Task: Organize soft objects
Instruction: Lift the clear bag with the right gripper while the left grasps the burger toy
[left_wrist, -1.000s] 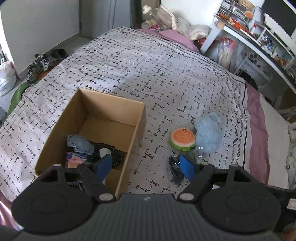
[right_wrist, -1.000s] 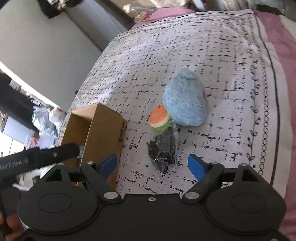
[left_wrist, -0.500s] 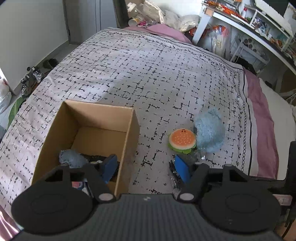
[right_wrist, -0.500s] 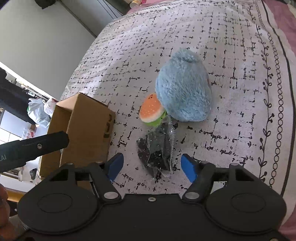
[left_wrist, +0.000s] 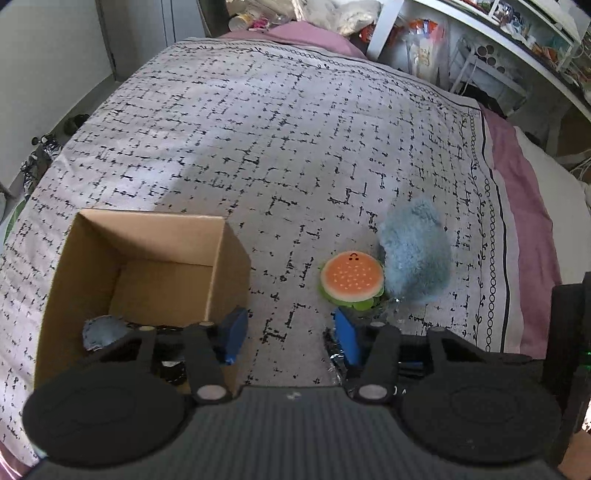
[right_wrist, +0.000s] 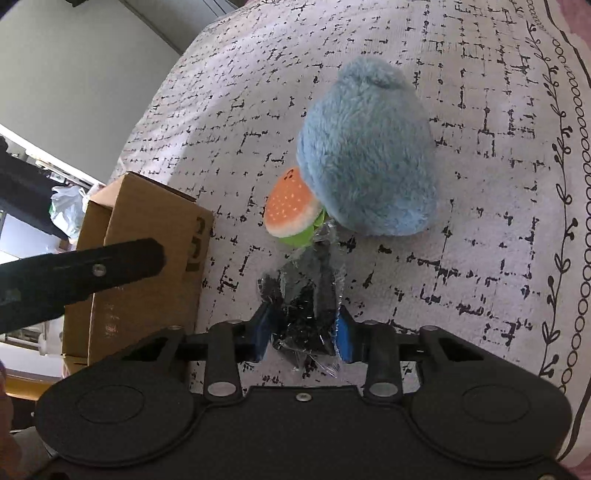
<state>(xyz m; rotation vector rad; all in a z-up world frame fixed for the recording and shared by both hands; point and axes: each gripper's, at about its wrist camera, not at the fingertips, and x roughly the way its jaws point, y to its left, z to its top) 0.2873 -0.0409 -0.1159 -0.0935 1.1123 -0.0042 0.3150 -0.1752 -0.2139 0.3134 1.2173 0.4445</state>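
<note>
A clear plastic bag of black items (right_wrist: 308, 295) lies on the patterned bedspread. My right gripper (right_wrist: 303, 334) has closed on its near end, blue pads pressed to both sides. A burger plush (right_wrist: 293, 207) and a fluffy blue plush (right_wrist: 367, 151) lie just beyond it; the left wrist view shows the burger plush (left_wrist: 351, 278) and the blue plush (left_wrist: 415, 254) too. My left gripper (left_wrist: 291, 332) is open and empty, hovering beside the open cardboard box (left_wrist: 147, 236), which holds a blue-grey soft item (left_wrist: 99, 328) and dark things.
The bedspread (left_wrist: 277, 129) stretches far beyond the box. A pink sheet edge (left_wrist: 524, 206) runs along the right. Shelves and clutter (left_wrist: 480, 44) stand past the bed. The left gripper's finger (right_wrist: 92, 266) crosses in front of the box (right_wrist: 147, 258) in the right wrist view.
My right gripper moved down to the plastic bag and closed its fingers on it. My left gripper drifted right, away from over the box, and stayed open.
</note>
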